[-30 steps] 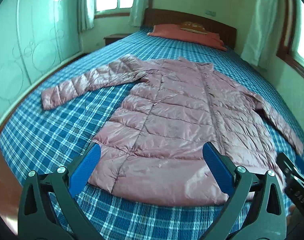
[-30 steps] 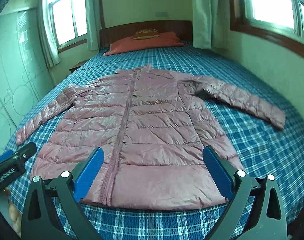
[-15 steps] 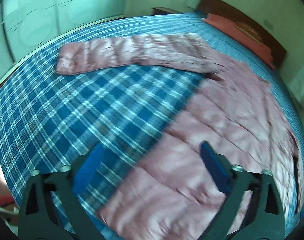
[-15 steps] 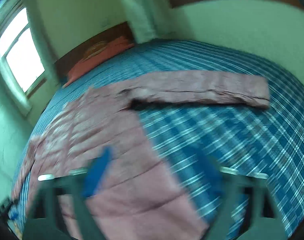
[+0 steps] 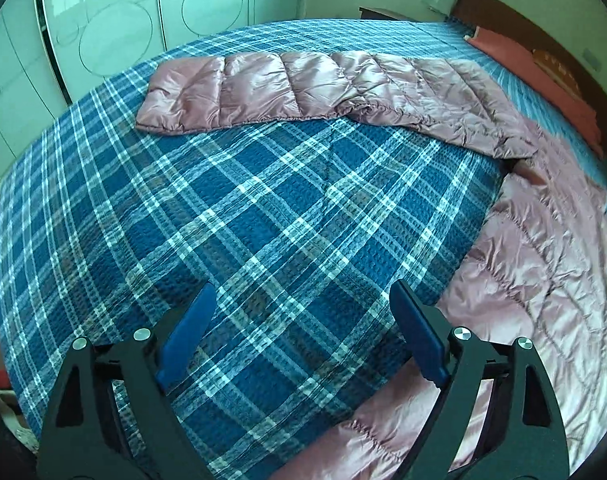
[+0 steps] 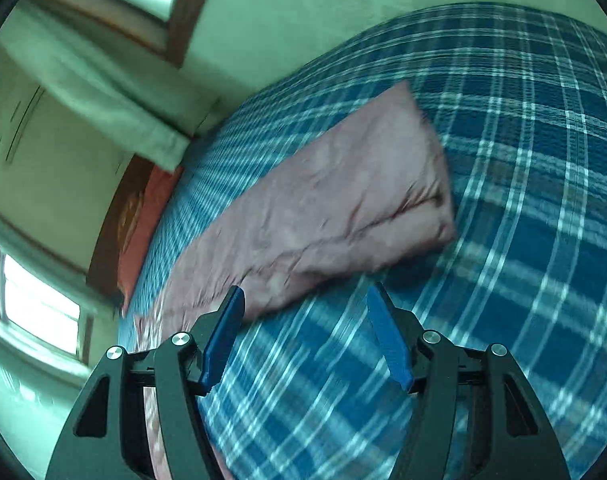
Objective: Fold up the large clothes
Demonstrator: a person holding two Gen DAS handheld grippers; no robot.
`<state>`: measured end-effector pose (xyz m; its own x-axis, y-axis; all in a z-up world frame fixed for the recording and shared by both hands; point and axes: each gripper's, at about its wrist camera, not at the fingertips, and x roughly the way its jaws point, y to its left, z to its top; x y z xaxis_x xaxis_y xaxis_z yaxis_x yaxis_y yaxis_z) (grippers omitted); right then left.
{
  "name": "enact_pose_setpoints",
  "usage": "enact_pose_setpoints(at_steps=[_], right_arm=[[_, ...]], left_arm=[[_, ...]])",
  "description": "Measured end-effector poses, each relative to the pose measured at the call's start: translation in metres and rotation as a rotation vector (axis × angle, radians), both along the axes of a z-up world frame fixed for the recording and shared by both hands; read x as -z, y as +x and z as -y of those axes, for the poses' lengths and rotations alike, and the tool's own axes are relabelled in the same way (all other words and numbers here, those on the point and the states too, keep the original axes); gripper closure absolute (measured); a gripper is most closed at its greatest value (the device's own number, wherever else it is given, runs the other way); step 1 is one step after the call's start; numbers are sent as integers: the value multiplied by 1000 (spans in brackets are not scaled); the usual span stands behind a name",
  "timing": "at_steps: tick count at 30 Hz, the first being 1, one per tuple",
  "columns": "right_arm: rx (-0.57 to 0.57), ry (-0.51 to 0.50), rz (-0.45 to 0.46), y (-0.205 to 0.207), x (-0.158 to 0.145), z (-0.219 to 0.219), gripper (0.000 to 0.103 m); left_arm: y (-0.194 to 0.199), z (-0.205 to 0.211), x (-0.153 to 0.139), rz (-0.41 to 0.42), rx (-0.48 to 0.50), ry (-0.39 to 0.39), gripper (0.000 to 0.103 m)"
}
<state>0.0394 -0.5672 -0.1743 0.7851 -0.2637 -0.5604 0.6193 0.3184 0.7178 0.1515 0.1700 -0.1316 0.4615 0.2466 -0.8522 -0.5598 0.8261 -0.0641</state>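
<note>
both grippers have swung apart since a second ago: each then faced the jacket's hem square on, and each now looks out along a sleeve. nearest in the left wrist view, the left gripper (image 5: 299, 336) hangs over bare plaid bedspread (image 5: 243, 208) with its blue pads wide and nothing between them, the jaws easing a touch wider. just beside its right-hand finger lies the jacket (image 5: 543, 280), its pink quilted body flat along the right of that view. farther off, the left sleeve (image 5: 303, 88) stretches straight across the bed, well apart from the gripper. in the right wrist view (blurred by motion) the right gripper (image 6: 303, 332) holds its jaws at a middling gap, opening, empty, over the bedspread. the right sleeve (image 6: 335, 208) starts just beyond its fingertips and runs away toward the cuff. beyond that are a red pillow (image 6: 143, 232), a curtain (image 6: 103, 96) and the windows.

judging by this, no fold is made yet: both sleeves lie spread, the body unfolded. everything is left to do, probably starting with the sleeves brought in.
</note>
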Motion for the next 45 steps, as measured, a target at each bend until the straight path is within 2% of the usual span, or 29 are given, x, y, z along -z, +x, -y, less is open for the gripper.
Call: enact_pose_setpoints(at_steps=[6,8,10,12,14,19,24,29,38,42,45], right_arm=[[110,34,137,-20,10,21,40],[123,27,143,-19,10,24,39],[122,-9,105,-12,5,25,40],[112,-40,70,-5,0,27,46],[81,-57,51,7,-4,30,70],[-6,-201,32,30,-43,4,75],[-213,-373,23,95,-91,-72,75],[-415,-473,-2,170,-109,-154,75],[-746,-539,-49,295,-97,-312,75],[-856,-541,-68,330,-83,-363,75],[-917,-545,-80,341,-76,-394,75]], left_arm=[[-1,11,7,-12,21,111,13],[3,13,9,-12,12,120,11],[5,11,9,-16,1,120,9],[8,11,12,-18,-5,126,8],[-2,13,13,-15,-6,132,8],[-2,9,11,-17,-4,134,7],[-4,7,11,-16,-4,129,6],[-1,7,15,-8,-4,126,5],[-5,11,13,-9,-4,125,2],[-1,5,19,4,-3,115,2],[-2,7,18,6,-4,117,2]])
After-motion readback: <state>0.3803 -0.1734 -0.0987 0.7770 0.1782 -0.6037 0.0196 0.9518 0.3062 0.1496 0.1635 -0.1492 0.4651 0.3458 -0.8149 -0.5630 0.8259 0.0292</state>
